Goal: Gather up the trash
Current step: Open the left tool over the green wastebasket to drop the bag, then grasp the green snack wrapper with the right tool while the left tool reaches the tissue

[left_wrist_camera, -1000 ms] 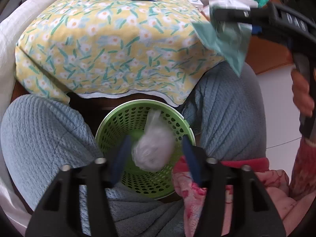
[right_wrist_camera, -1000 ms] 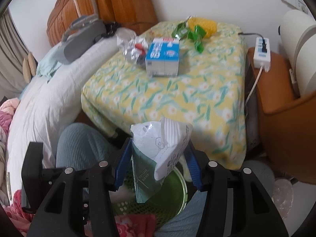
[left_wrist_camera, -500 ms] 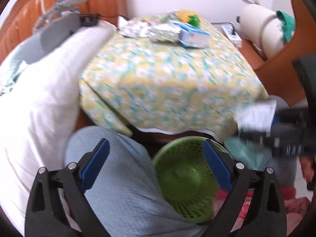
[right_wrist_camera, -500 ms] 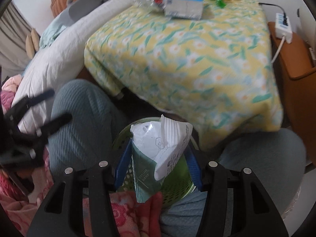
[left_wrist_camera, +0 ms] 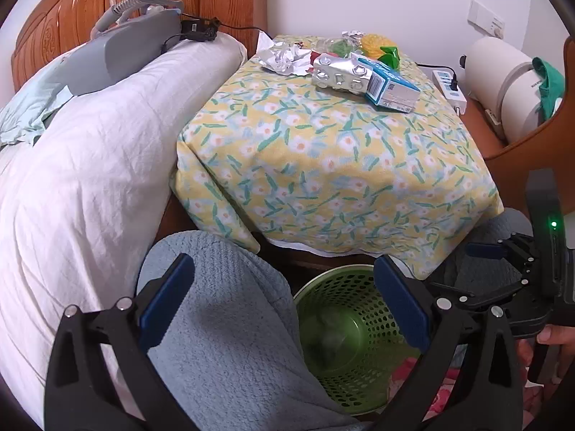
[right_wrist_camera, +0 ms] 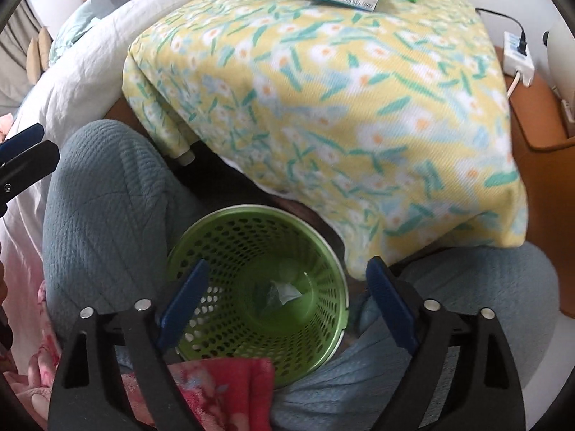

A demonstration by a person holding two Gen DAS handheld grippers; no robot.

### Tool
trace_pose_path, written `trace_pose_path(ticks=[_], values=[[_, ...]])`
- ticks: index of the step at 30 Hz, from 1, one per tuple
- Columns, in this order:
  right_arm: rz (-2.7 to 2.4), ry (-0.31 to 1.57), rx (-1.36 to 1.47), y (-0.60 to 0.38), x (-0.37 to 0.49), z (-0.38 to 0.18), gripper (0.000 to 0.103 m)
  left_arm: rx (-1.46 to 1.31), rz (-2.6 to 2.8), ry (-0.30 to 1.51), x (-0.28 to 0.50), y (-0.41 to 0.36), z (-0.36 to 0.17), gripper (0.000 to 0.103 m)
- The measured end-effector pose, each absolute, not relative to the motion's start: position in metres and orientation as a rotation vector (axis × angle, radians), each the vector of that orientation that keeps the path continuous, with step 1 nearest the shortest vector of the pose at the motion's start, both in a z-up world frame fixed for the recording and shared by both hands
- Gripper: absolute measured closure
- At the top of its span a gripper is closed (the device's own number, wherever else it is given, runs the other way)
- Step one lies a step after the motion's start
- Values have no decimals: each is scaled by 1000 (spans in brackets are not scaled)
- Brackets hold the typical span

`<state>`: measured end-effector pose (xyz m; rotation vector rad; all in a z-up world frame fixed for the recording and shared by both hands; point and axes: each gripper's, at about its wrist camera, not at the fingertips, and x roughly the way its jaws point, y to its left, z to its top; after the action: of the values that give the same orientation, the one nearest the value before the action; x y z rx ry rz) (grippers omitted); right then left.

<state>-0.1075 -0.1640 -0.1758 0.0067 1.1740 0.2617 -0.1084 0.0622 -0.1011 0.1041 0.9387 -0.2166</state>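
**Green bin holds the dropped wrappers**

Green perforated basket (right_wrist_camera: pixel 258 280) sits between my knees, crumpled packet (right_wrist_camera: pixel 278 292) lying at its bottom. My right gripper (right_wrist_camera: pixel 284 301) hangs above it, jaws wide, empty. Left gripper (left_wrist_camera: pixel 284 305) likewise gapes empty. Blue carton (left_wrist_camera: pixel 390 84) and foil trash (left_wrist_camera: pixel 339 73) lie on the far floral tablecloth (left_wrist_camera: pixel 323 165).

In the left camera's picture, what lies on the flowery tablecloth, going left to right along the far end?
Crumpled foil wrapper → silver blister pack → blue and white carton, then off the cloth, the white power strip.
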Motion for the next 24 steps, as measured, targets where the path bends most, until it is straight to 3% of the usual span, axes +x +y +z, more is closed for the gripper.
trace_pose_path(ticks=[13, 24], values=[[261, 1139, 7, -159, -100, -162, 10, 54, -217, 947, -100, 66, -99, 8], [220, 975, 4, -175, -71, -98, 9, 56, -234, 889, -69, 56, -77, 8]])
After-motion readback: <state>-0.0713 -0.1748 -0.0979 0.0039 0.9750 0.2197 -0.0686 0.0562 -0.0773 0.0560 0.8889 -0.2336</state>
